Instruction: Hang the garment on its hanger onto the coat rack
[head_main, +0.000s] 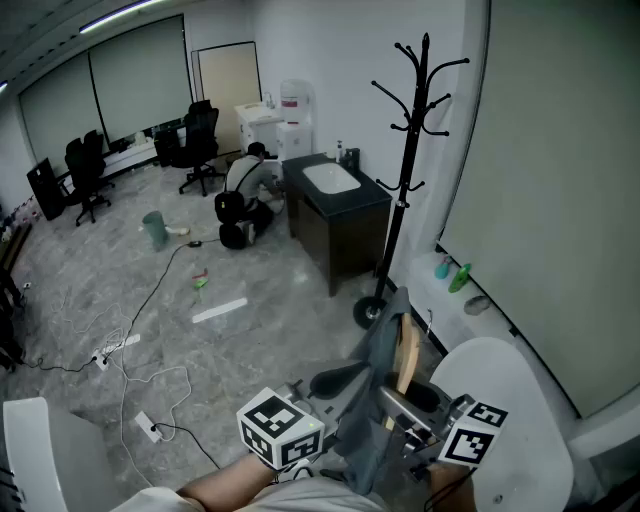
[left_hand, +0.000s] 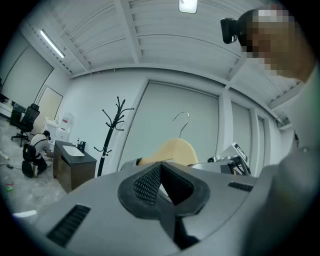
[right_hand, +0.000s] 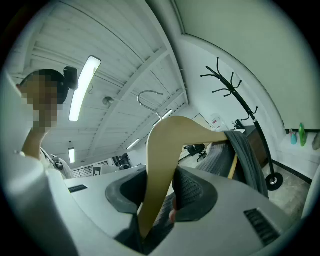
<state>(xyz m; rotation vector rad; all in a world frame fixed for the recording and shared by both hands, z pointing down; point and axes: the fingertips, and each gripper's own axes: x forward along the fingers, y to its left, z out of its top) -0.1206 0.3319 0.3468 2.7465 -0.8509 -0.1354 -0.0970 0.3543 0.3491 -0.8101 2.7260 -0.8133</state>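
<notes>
Clamped by the right gripper (right_hand: 160, 192), the wooden hanger (right_hand: 167, 145) carries the grey garment (right_hand: 245, 155), well apart from the coat rack (head_main: 405, 170). Beside it the left gripper (left_hand: 162, 187) is clenched, nothing visible between its jaws. Carrying over and hooking on seem left to do.

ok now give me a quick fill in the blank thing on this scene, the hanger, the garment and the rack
1. The right gripper is shut on the hanger, which is made of ___.
2. The garment draped over the hanger is ___ in colour.
3. The coat rack is ___ in colour, and nothing hangs on it.

Missing words: wood; grey; black
</notes>
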